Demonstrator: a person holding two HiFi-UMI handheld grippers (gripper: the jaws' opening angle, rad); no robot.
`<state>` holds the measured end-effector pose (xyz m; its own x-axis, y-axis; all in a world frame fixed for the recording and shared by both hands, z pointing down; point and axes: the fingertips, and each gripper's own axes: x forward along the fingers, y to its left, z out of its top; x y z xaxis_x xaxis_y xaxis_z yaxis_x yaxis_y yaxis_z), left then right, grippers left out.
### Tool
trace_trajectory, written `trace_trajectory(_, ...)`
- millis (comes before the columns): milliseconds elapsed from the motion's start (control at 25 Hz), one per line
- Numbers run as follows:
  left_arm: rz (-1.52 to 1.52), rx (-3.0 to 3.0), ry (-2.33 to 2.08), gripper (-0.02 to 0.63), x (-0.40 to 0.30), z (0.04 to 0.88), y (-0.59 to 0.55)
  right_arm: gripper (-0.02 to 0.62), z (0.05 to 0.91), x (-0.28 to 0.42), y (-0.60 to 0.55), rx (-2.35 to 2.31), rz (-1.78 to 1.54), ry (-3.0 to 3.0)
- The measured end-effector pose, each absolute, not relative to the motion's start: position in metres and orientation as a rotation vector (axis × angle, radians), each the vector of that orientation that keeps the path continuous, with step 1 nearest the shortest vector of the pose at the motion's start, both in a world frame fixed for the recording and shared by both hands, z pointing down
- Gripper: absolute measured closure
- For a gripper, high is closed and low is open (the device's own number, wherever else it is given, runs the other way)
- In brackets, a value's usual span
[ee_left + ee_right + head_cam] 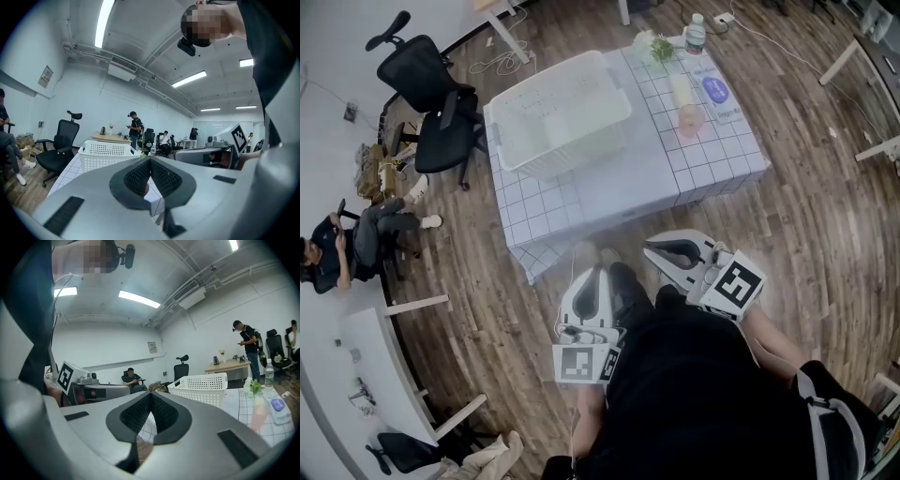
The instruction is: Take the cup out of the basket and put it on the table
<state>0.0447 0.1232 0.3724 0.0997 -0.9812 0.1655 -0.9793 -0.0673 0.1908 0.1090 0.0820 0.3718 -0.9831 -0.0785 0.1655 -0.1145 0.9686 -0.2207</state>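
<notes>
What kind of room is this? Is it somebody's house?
Probably not a house. It looks like an office or a lab workroom: black office chairs, long ceiling lights, and a desk by the far wall of a big open room.

Table ahead, with the basket on its left part.
The basket point(558, 112) sits on the left of the table point(609, 192). On the right, a bottle point(696, 34) and a plant point(652, 47) stand at the far edge. An office chair point(431, 103) stands left of the table. The left gripper point(596, 272) and right gripper point(651, 247) are side by side off the table's near edge.
</notes>
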Motion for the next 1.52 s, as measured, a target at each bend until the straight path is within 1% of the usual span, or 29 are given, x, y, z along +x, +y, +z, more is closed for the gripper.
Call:
trace_trajectory(800, -0.022, 2.188, -1.880, 0.597, -0.044, 0.369, 0.050, 0.581, 0.369, 0.018, 0.015, 0.211, 0.320, -2.934)
trace_trajectory(1520, -0.022, 2.323, -1.711, 0.597, -0.114, 0.375, 0.010, 0.581, 0.371, -0.058, -0.018, 0.407, 0.269, -2.927)
